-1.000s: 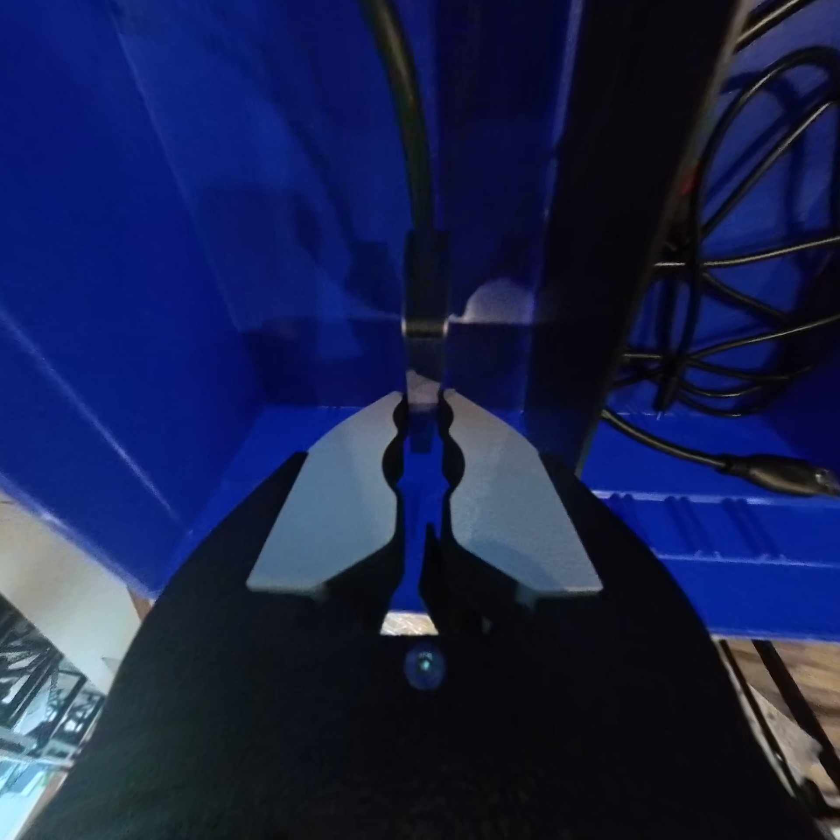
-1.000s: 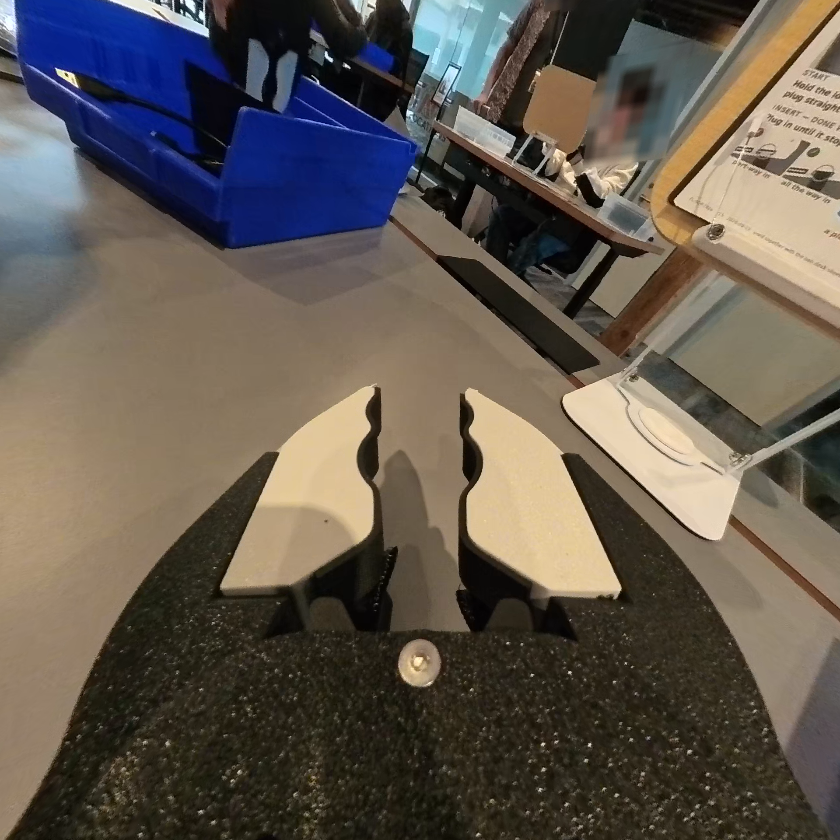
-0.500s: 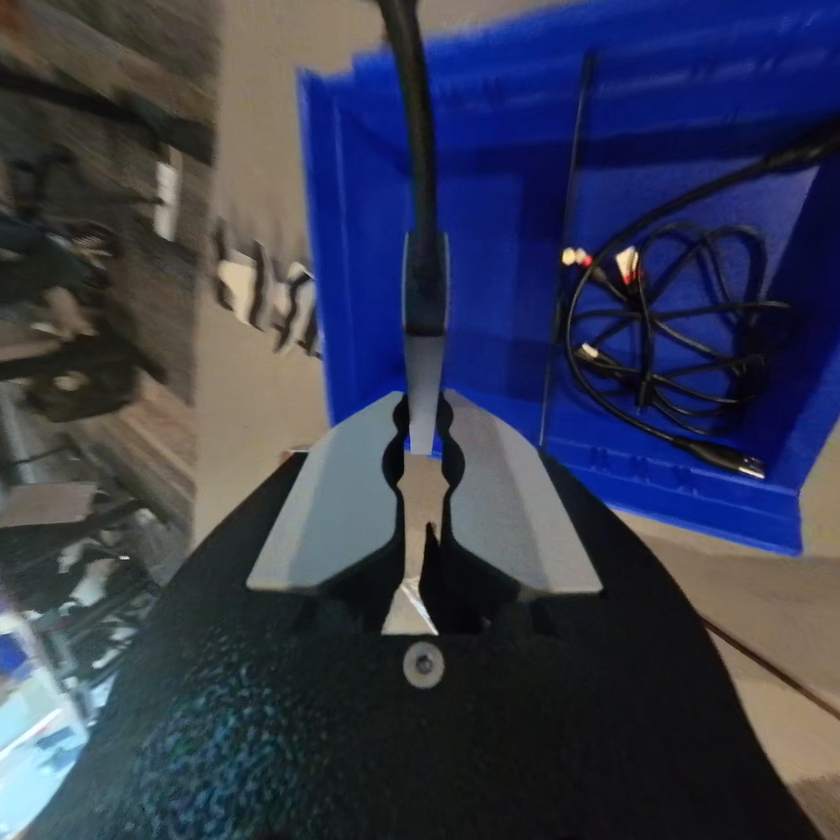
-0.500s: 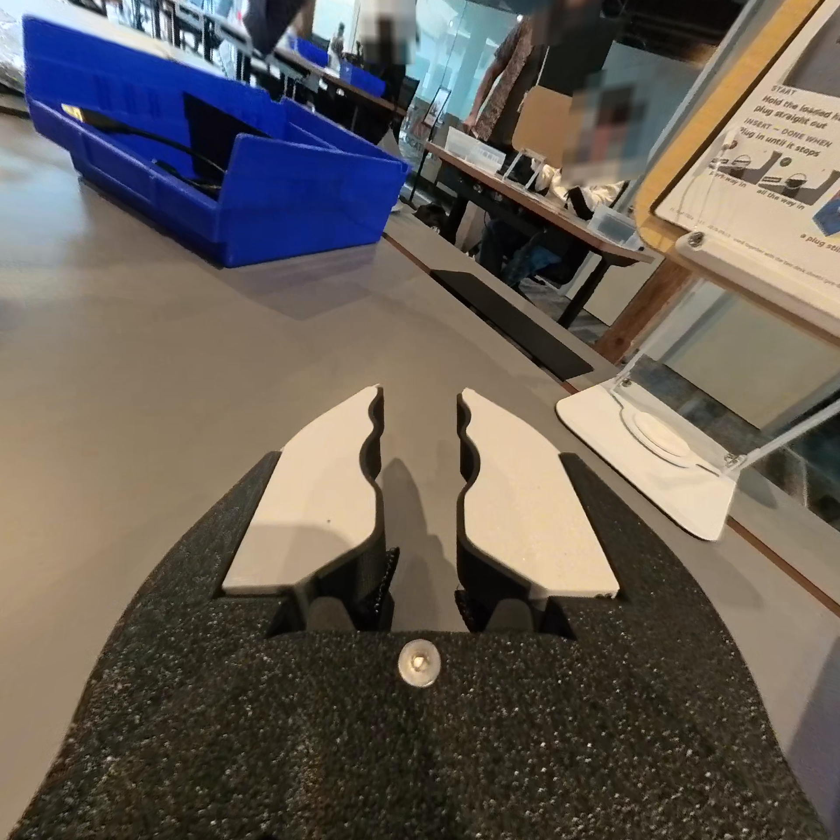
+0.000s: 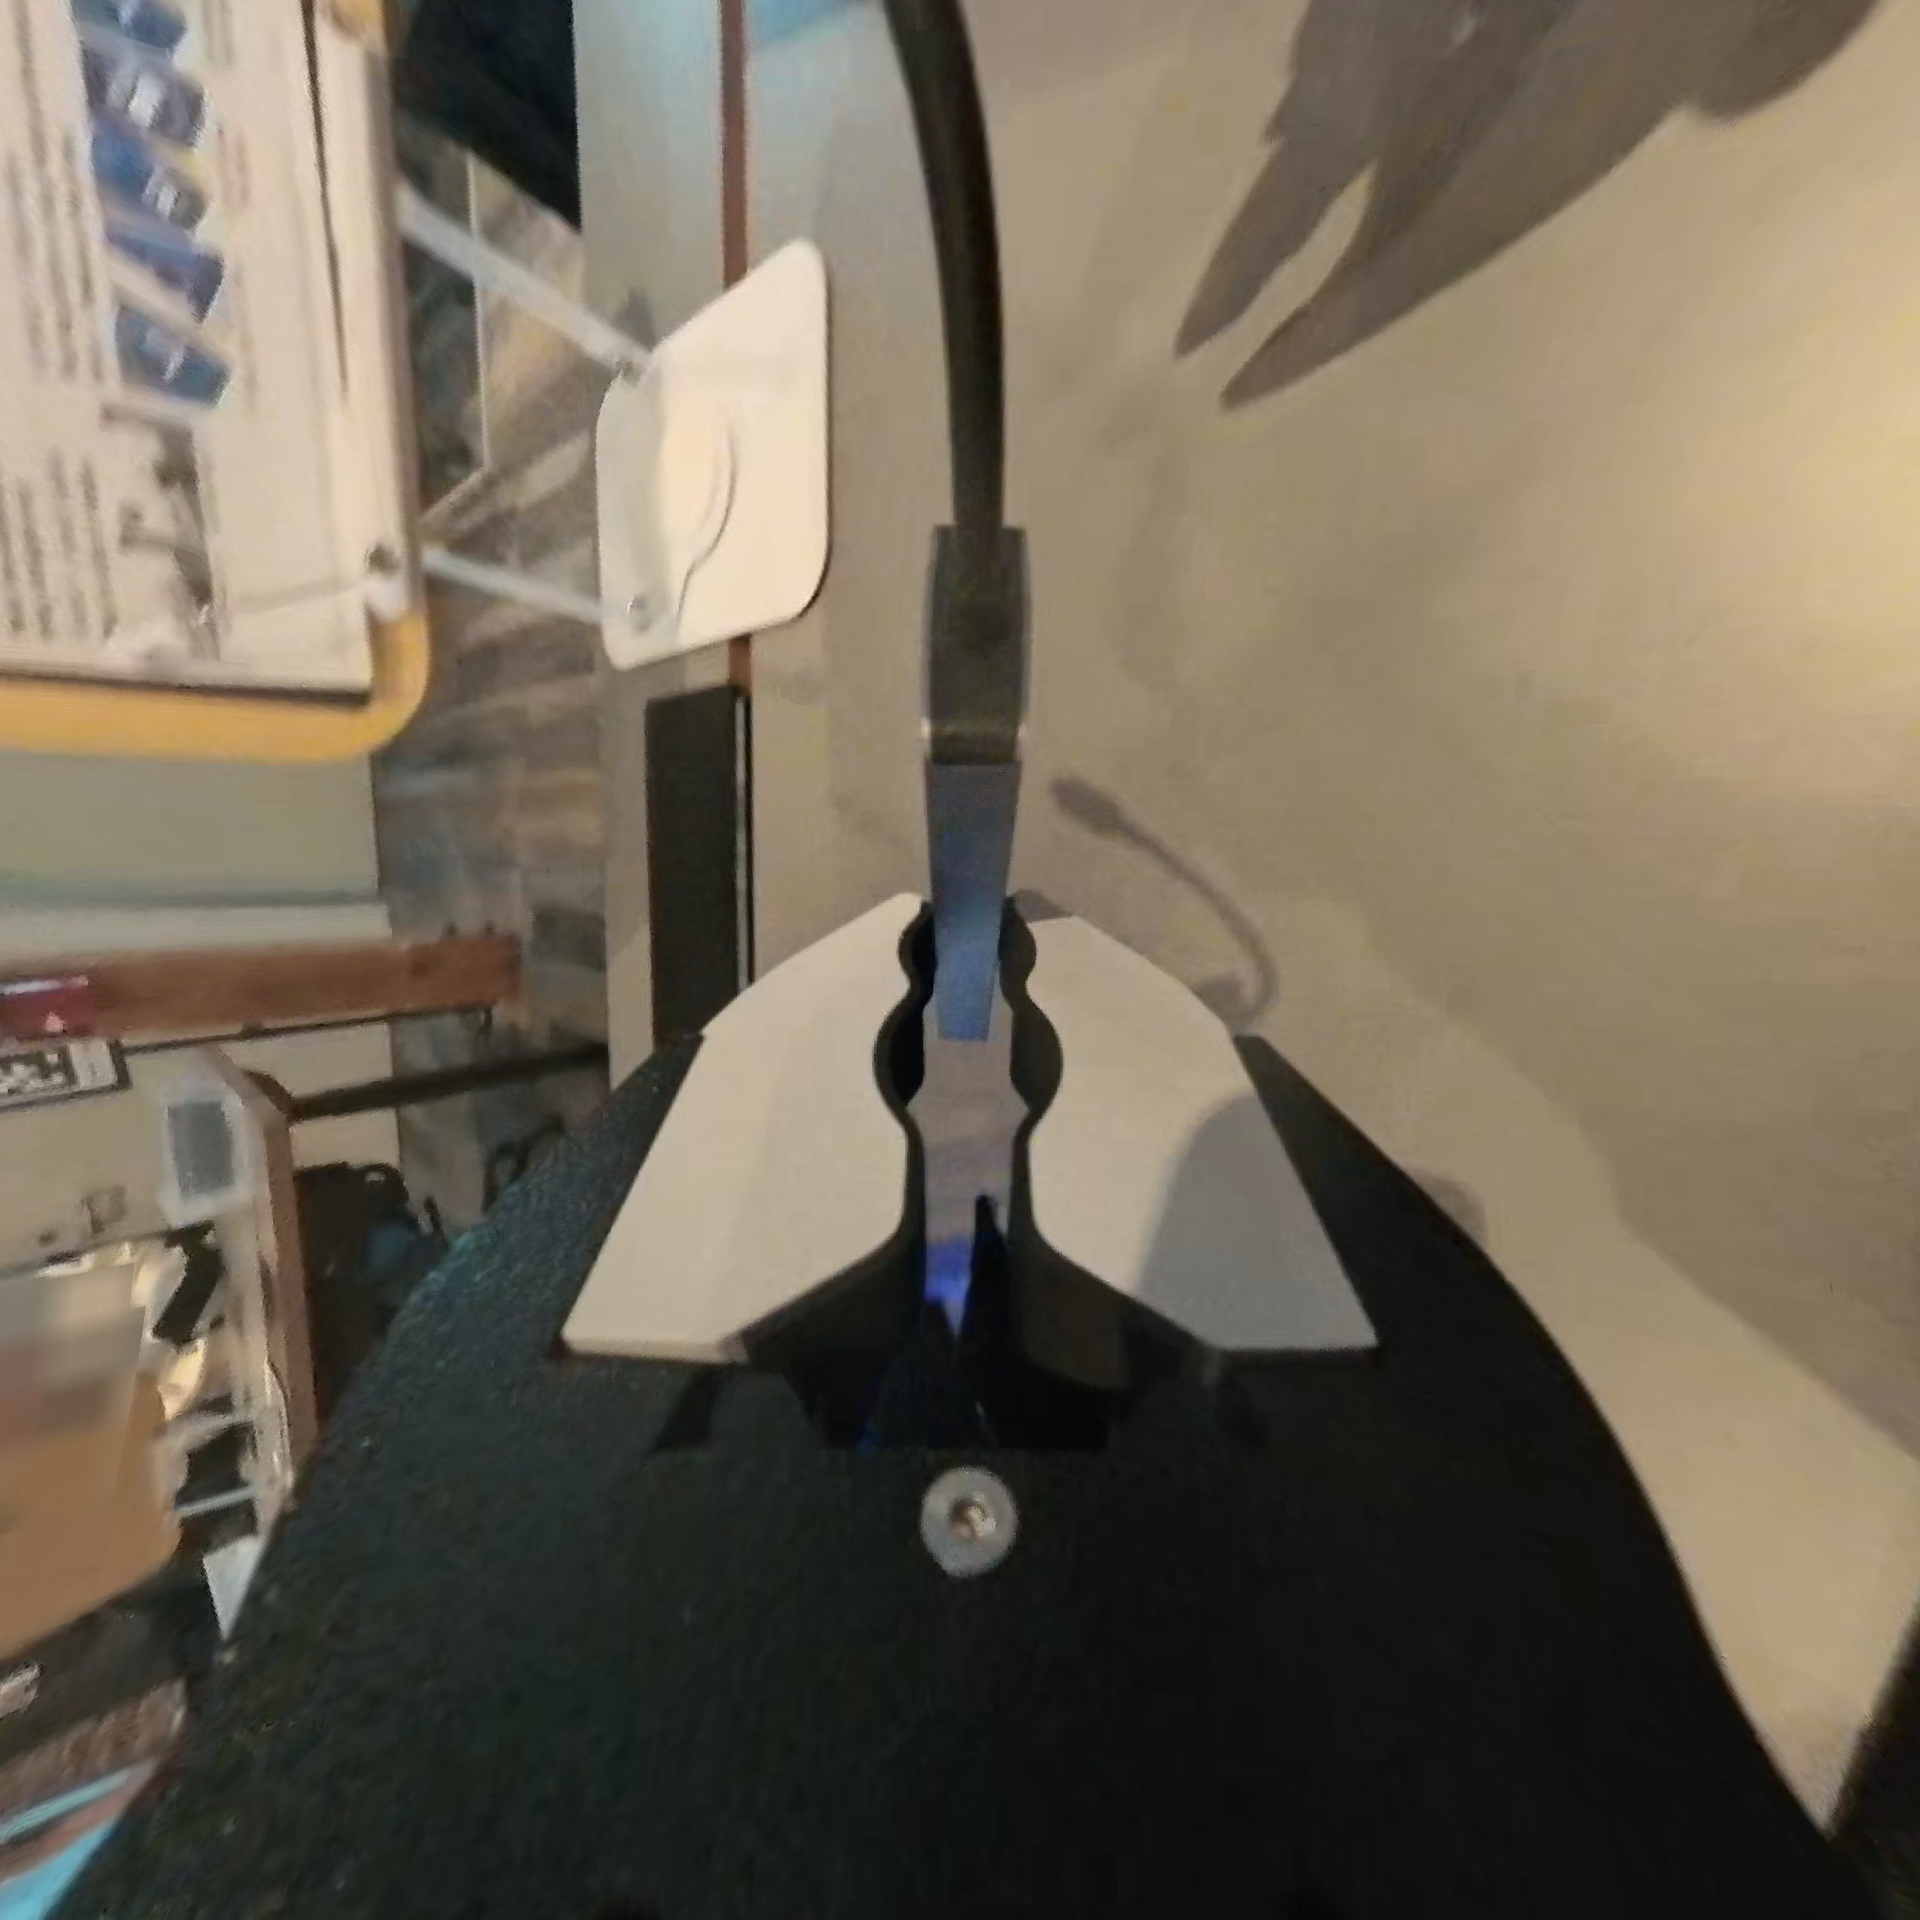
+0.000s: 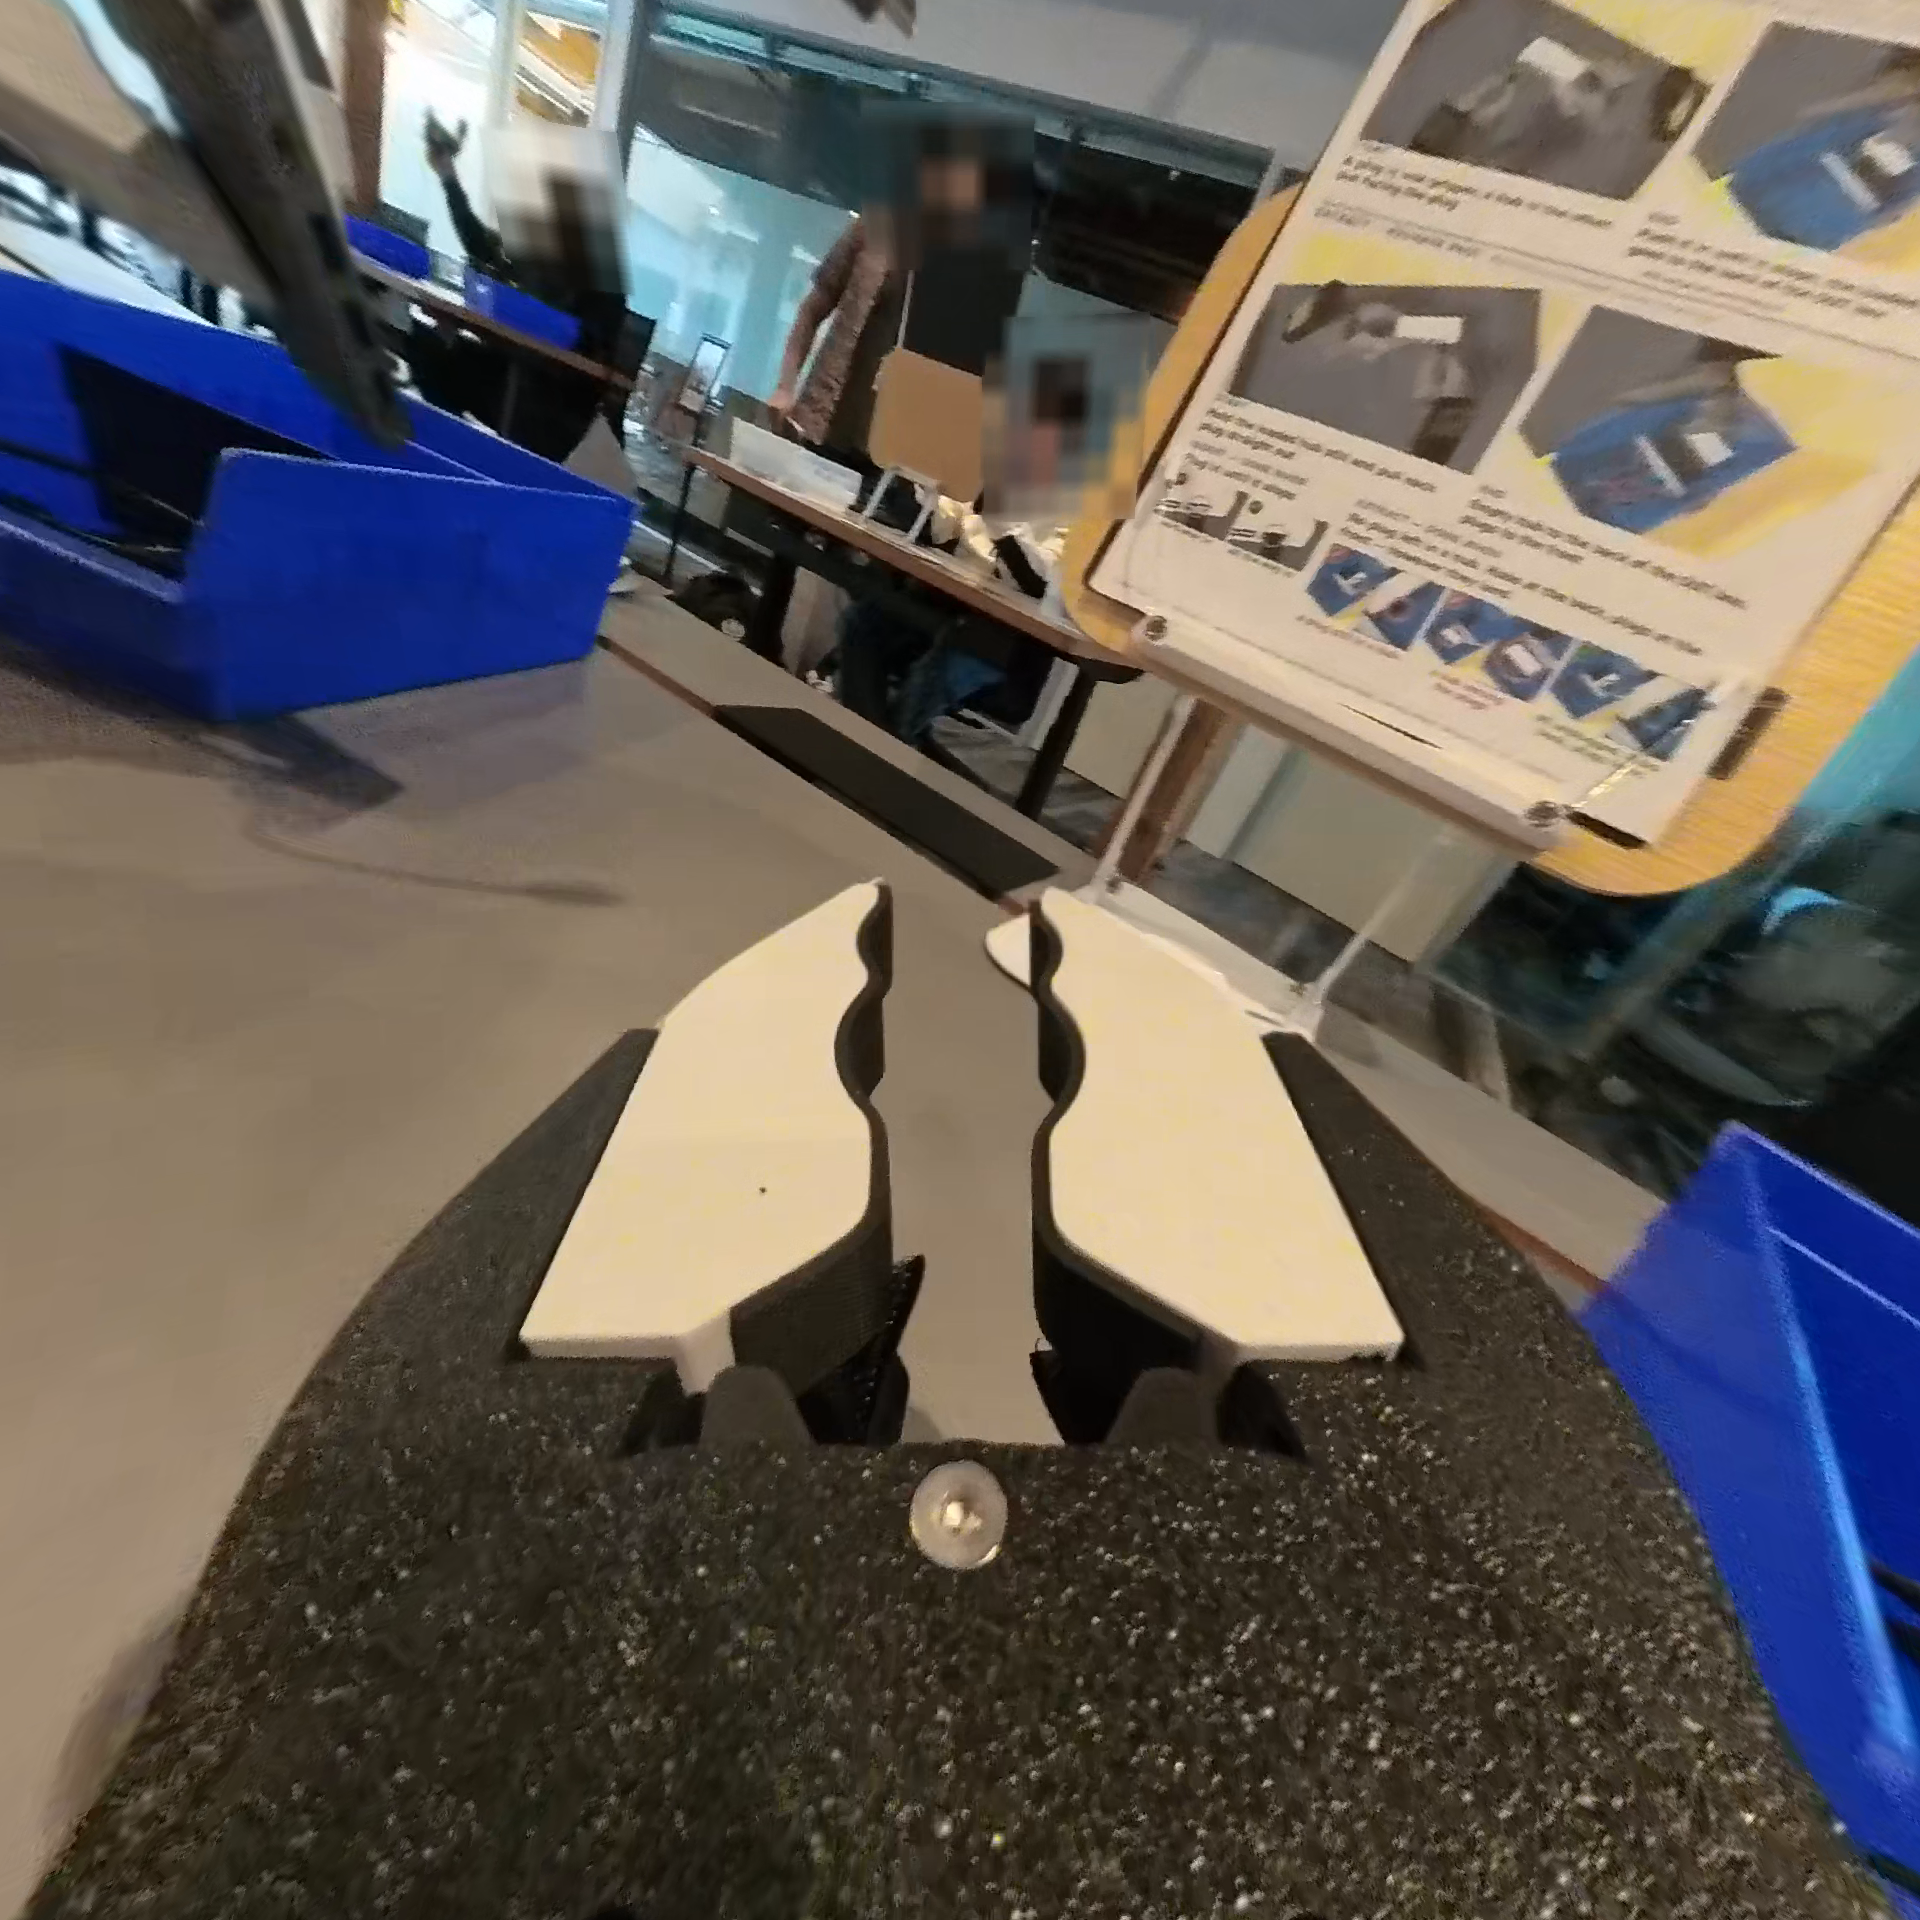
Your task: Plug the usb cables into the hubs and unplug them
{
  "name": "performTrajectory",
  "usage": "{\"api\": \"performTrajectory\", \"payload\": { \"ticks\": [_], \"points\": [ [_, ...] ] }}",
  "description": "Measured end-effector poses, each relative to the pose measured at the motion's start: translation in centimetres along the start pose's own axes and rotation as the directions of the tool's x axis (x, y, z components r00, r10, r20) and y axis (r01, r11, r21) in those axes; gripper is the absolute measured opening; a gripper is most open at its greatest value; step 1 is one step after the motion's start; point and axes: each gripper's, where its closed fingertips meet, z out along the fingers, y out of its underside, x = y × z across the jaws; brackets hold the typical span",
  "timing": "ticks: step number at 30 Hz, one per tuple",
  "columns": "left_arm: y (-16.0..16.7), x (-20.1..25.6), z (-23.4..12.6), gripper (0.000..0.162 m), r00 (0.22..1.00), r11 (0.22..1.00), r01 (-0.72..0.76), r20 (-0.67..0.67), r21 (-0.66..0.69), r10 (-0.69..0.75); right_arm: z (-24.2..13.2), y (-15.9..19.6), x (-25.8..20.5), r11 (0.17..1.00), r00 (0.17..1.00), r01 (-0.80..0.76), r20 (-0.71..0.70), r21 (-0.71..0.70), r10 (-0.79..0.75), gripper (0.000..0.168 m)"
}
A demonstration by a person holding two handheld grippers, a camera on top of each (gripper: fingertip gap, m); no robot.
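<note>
USB plug [image 5: 971, 904] sat pinched by its metal tip in the left claw [image 5: 968, 935], its cable [image 5: 961, 270] trailing ahead; a second earlier it was inside the blue bin [image 6: 312, 582], now over the grey bench [image 5: 1507, 675]. The right claw [image 6: 961, 925] gaped empty, so no hub was held yet.

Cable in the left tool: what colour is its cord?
Black cord, running into a dark plug housing; clearest in the left wrist view.

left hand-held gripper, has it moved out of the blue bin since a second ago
Yes. The left hand-held gripper, shut on the usb plug, was deep inside the blue bin; now the bin is out of its view and it faces the grey table beside the white stand base.
</note>
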Motion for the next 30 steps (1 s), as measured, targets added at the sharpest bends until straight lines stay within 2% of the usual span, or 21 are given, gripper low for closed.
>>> {"api": "performTrajectory", "payload": {
  "ticks": [3, 7, 10, 14, 18, 23, 30],
  "points": [
    [-2.7, 1.9, 3.2, 0.011, 1.000, 1.000, -0.009, 0.021, 0.011, 0.009, -0.6, 0.2, 1.5, 1.000, 0.998, -0.003, -0.059, -0.002, 0.003, 0.022],
    [-5.2, 1.8, 8.4, 0.012, 0.999, 0.999, 0.009, 0.049, 0.038, -0.011, -2.1, -1.1, 4.3, 0.995, 0.978, 0.000, -0.208, 0.098, 0.020, 0.020],
    [-4.9, 1.3, 12.0, 0.012, 0.997, 1.000, 0.006, 0.072, -0.004, -0.005, -2.6, -1.4, 5.3, 0.994, 0.967, 0.014, -0.253, 0.111, 0.015, 0.019],
    [-3.7, 1.5, 15.6, 0.012, 0.994, 0.996, -0.041, 0.102, -0.079, 0.049, -2.3, -0.7, 5.1, 0.996, 0.972, -0.014, -0.233, 0.089, 0.035, 0.019],
    [-2.8, 2.0, 17.2, 0.012, 0.984, 0.981, -0.100, 0.133, -0.166, 0.122, -2.2, -0.9, 4.7, 0.996, 0.975, -0.007, -0.218, 0.092, 0.027, 0.019],
    [-3.1, 3.3, 17.8, 0.013, 0.985, 0.978, -0.129, 0.096, -0.163, 0.146, -2.0, -0.8, 4.4, 0.996, 0.979, -0.005, -0.202, 0.084, 0.022, 0.019],
    [-4.3, 3.9, 17.6, 0.037, 0.998, 0.995, 0.053, 0.046, -0.088, -0.049, -1.8, -0.6, 3.9, 0.997, 0.985, -0.017, -0.169, 0.080, 0.030, 0.021]
  ]
}}
